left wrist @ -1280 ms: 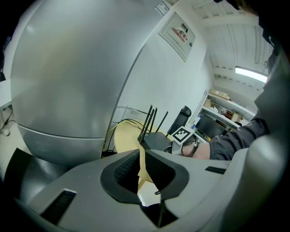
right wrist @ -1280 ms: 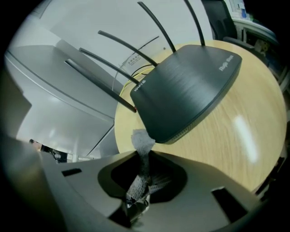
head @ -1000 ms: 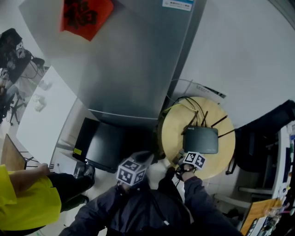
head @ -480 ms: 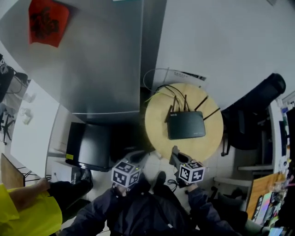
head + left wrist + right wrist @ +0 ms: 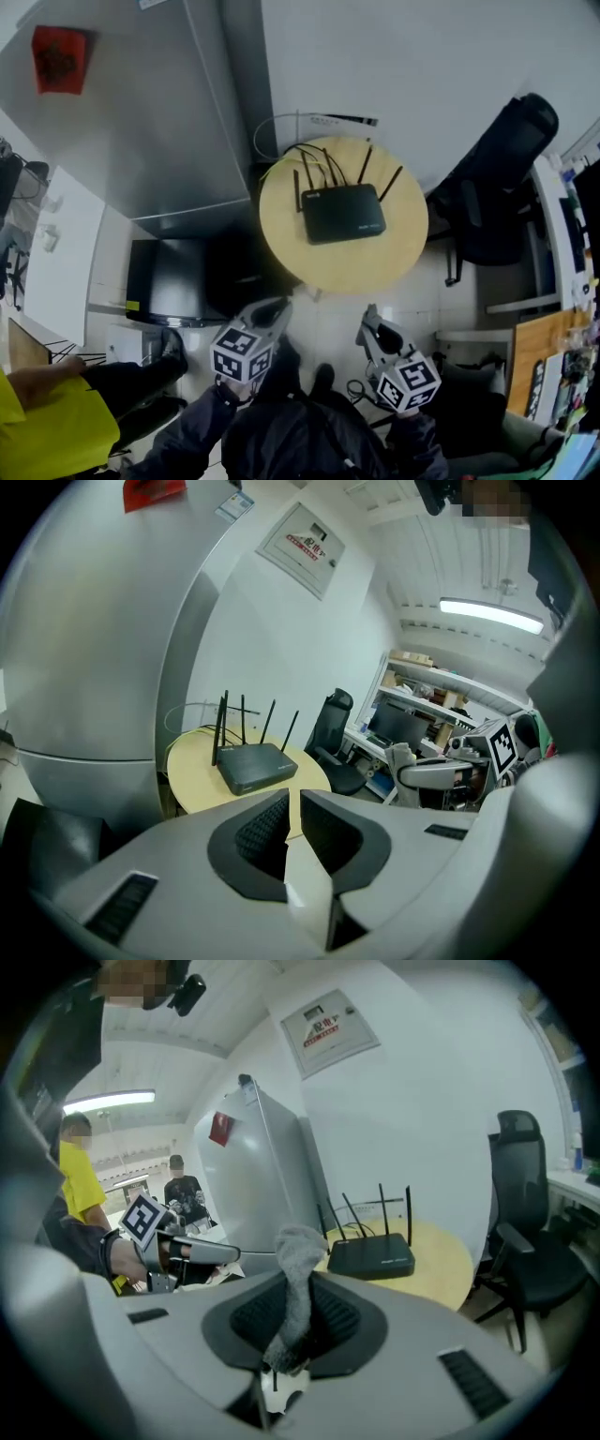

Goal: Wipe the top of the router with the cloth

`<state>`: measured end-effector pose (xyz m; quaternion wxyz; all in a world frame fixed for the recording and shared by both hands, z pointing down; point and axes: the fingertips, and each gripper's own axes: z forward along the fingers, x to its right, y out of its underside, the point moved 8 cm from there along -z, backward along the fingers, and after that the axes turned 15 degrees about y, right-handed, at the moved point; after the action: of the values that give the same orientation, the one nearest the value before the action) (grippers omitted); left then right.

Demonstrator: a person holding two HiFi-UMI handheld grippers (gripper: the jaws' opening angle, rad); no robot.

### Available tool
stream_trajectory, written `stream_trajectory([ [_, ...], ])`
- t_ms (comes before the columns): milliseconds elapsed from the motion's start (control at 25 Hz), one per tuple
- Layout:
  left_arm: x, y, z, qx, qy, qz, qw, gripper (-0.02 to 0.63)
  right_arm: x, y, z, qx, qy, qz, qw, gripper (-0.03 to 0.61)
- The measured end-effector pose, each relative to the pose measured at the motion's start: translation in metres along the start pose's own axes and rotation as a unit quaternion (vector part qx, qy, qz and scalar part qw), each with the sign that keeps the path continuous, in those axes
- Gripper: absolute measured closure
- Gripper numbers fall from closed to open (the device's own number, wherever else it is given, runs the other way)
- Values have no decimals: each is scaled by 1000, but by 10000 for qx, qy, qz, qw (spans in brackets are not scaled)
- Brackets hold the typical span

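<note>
Far to the left of the round pale wooden table sat a person in a yellow top. A tall silver-grey fridge stood just left of the table. The left tool hung off the table's near-left edge, clear of it. Its jaws were drawn together to a thin slit with nothing between them.

On the table lay the flat black router with four upright antennas, towards the far side, with dark cables trailing off behind it. Its top was bare.

The right tool hung off the table's near edge, well apart from the router. It was clamped on a grey fuzzy cloth that stood up in a bunch between the jaws. A black office chair stood to the right of the table.
</note>
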<state>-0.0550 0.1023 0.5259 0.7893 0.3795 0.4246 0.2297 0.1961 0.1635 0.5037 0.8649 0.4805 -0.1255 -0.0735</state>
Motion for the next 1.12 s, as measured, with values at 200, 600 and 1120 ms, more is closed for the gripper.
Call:
stream_trajectory([
  [200, 78, 28, -20, 216, -266, 89, 9994, 588, 17, 19, -60, 268, -6, 42, 9996, 505],
  [600, 169, 59, -76, 300, -288, 551, 9976, 588, -31, 19, -139, 874, -163, -251, 9957, 505],
  [1120, 222, 112, -192, 477, 350, 1046, 9927, 588, -154, 85, -242, 727, -10, -898, 9933, 505],
])
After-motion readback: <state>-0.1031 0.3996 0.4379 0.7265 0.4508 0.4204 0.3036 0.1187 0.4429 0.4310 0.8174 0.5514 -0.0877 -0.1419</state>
